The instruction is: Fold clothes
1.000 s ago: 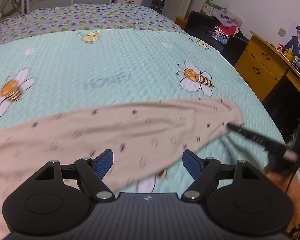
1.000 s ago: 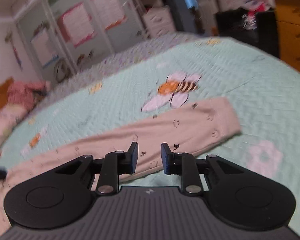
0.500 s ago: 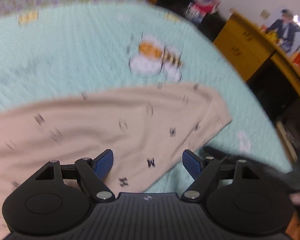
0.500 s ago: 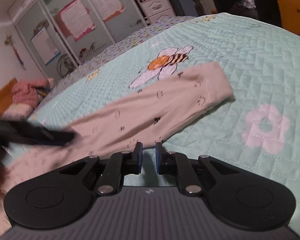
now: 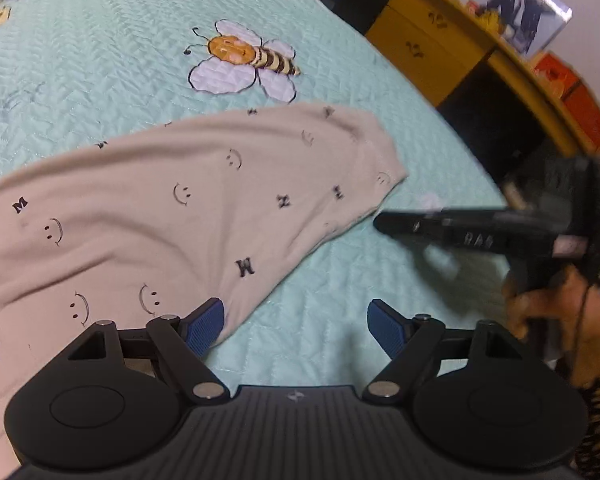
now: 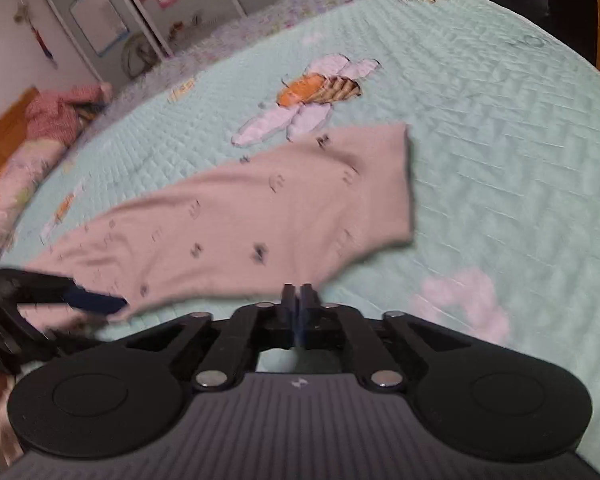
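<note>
Your left claw (image 5: 296,326) stands released, its blue pads (image 5: 204,326) wide apart. The one pad sits right at the near edge of the garment (image 5: 172,208); the other hangs over bare quilt (image 5: 100,60). Nothing lies between them.

Your right claw (image 6: 298,304) is clenched, pads pressed flat together at the near edge of the garment (image 6: 260,208). The view is blurred there, so you cannot tell whether any cloth is caught between them. From your left camera the right claw (image 5: 384,224) shows as a dark closed tip, just beside the garment's hem end, with your hand (image 5: 556,312) behind it. From your right camera the left claw (image 6: 96,304) reaches in low from the side, one blue pad at the cloth's near edge.

The garment is a beige piece printed with small smiley faces and letters. It lies spread flat on the bed, a long strip running across the quilt near the bed's near edge, with its hemmed end toward the bed's side by the desk (image 5: 440,40).

Just past the garment, a stitched bee (image 5: 244,64) on a white flower sits on the mint quilt, close to the cloth's far edge but apart from it. A pale flower (image 6: 464,300) is stitched into the quilt beside your right claw.

Farther off, a yellow desk with drawers stands beside the bed, with a framed picture (image 5: 520,12) on top. At the head of the bed lies a pillow (image 6: 16,176) with a pink bundle (image 6: 60,112) above it, and wardrobe doors (image 6: 100,20) line the far wall.
</note>
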Tool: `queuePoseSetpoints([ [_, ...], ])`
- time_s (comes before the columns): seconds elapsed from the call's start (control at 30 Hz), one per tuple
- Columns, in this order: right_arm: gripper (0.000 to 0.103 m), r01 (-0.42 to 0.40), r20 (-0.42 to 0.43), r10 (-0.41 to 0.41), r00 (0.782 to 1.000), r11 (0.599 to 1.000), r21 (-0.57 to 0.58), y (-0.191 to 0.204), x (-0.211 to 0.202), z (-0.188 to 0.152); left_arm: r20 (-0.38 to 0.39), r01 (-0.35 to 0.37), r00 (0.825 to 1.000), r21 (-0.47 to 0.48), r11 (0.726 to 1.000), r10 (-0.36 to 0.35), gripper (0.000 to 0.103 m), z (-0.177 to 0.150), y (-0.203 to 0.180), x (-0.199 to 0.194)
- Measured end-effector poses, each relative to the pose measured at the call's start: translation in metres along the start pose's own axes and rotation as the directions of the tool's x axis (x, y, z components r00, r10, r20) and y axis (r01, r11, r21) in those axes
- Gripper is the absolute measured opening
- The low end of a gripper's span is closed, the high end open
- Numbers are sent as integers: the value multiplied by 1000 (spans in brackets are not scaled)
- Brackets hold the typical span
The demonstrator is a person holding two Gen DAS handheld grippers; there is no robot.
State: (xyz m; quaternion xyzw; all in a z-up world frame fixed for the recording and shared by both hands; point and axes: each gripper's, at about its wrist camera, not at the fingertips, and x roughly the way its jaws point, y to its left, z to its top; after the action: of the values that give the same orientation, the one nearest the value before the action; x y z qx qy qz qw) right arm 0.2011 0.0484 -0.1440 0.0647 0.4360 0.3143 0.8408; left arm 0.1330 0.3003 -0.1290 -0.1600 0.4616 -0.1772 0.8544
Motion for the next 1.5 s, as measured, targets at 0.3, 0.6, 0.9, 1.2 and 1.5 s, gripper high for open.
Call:
queuePoseSetpoints([
  [0.3,24,-143,225,83,971,953,265,-33,-11,48,20,93,996,-20,996,-92,73,35,-19,65],
  [0.6,0,-18,206,-47,977,953,303,-42,39,67,80,202,979,-190,961,-190,72,2,8,53],
  [0.9,10,-109,-10,110,994,989,100,25,94,84,169,226,968,-245,943,-188,72,-13,10,48],
  [1.2,9,-97,96,94,991,995,25,73,82,94,274,220,951,-262,940,-147,70,-47,41,-44],
  [1.5,13,-111,-154,85,984,979,-170,169,158,103,262,217,961,-504,836,-91,59,-107,134,-86],
])
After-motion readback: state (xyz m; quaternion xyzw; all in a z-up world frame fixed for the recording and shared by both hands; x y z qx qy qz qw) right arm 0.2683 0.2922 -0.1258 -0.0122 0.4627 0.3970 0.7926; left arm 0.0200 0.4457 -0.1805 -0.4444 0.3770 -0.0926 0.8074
